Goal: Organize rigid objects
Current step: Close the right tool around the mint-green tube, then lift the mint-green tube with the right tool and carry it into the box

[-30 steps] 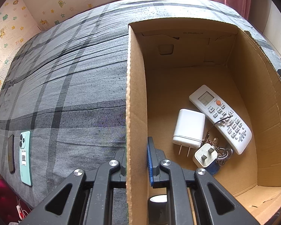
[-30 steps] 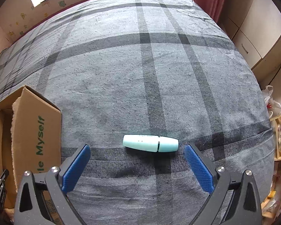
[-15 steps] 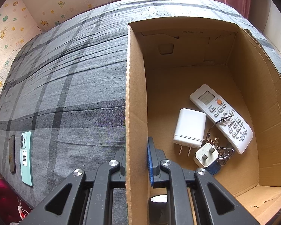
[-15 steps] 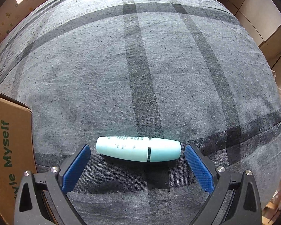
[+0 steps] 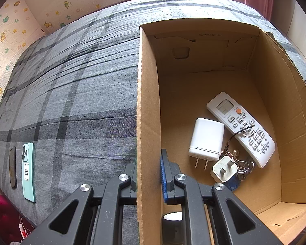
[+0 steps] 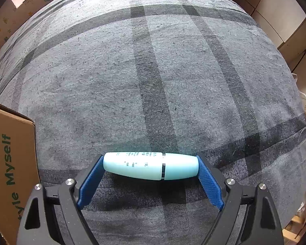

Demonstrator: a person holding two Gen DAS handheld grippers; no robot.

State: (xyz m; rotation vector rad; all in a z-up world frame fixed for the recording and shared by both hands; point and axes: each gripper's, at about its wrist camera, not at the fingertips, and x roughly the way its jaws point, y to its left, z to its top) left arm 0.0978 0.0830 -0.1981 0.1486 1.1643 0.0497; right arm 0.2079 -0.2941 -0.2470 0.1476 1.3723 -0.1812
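Observation:
My left gripper [image 5: 149, 163] is shut on the left wall of an open cardboard box [image 5: 146, 102] standing on the grey plaid bed. Inside the box lie a white remote [image 5: 240, 126], a white charger [image 5: 207, 138], a small white plug [image 5: 223, 168] and a key bunch [image 5: 242, 166]. In the right wrist view a pale blue tube [image 6: 151, 165] lies crosswise on the bed. My right gripper [image 6: 150, 170] has closed in on it; both blue pads [image 6: 209, 180] touch its ends.
A mint-green phone [image 5: 28, 169] and a dark slim phone [image 5: 12, 167] lie near the bed's left edge. The box corner [image 6: 10, 163] with green lettering shows left of the right gripper. Cabinets stand beyond the bed's right edge.
My right gripper moved down and forward to the blue tube and closed its pads onto the tube's ends. The left gripper and box have not moved.

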